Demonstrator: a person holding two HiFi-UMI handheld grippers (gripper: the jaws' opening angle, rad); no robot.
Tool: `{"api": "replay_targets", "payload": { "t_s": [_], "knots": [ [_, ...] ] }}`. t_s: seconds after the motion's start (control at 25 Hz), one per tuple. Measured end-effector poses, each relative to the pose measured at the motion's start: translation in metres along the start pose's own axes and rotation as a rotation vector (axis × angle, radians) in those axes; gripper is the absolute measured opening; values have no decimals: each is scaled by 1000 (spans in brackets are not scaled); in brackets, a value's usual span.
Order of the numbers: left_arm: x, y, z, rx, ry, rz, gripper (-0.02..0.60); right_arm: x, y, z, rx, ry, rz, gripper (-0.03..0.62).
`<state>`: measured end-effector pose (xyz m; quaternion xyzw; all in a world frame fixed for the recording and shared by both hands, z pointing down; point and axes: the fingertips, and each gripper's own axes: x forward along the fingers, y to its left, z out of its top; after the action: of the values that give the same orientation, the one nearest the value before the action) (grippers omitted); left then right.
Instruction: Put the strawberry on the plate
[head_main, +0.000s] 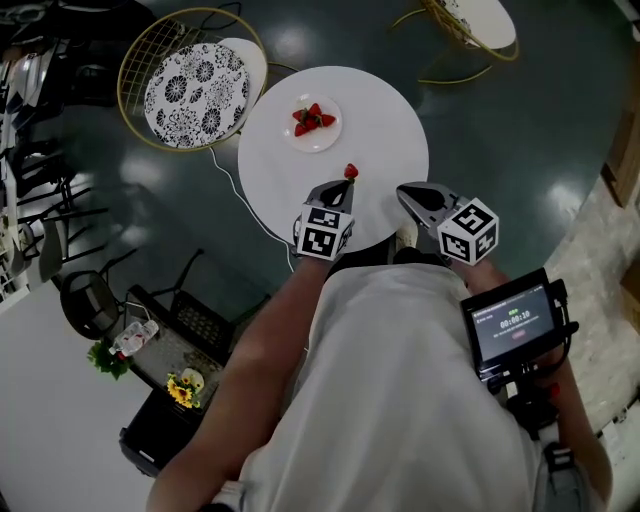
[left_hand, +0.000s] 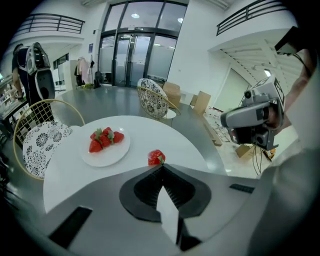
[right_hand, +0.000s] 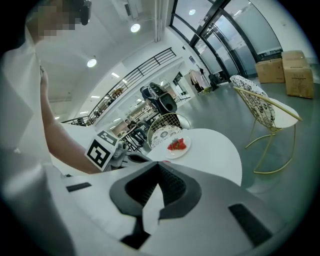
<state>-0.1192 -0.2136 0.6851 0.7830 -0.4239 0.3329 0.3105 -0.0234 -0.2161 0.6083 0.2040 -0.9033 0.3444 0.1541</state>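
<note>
A small red strawberry with a green leafy top is pinched at the very tips of the fingers of the left gripper. The fingers are closed on the fruit. Only the tips are used, so the strawberry sticks out in front of them and can be set down easily. The grip is judged to be light, because a soft fruit is quickly squashed. Whether the strawberry touches the round white worktop under it cannot be told for sure.

A round white plate is seen well ahead of the left fingers and a little to their left, near the middle of the worktop. A heap of red strawberries is already piled in its middle. Bare room is left along the rim nearest the fingers, and that spot is judged the best place for one more.

The fingers of the right gripper are closed together, with nothing between them. It is held to the right of the left fingers, near the worktop's edge, probably so that the way to the plate is kept free.

The job is judged about half done: the fruit is gripped but not yet on the plate. It must be carried forward, brought down low and then let go. If it is dropped from high up, it may roll off.
</note>
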Motion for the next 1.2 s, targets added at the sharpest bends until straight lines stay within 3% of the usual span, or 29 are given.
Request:
{"api": "replay_targets", "payload": {
  "t_s": [0.52,0.76,1.2],
  "knots": [
    [-8,68,32,-23,-12,99,8,14,2,24,13,18,-8,8],
    [18,103,32,-15,25,107,8,29,-20,20,37,21,-32,8],
    [40,119,22,-13,70,98,8,44,-30,20,58,17,-58,8]
  ]
}}
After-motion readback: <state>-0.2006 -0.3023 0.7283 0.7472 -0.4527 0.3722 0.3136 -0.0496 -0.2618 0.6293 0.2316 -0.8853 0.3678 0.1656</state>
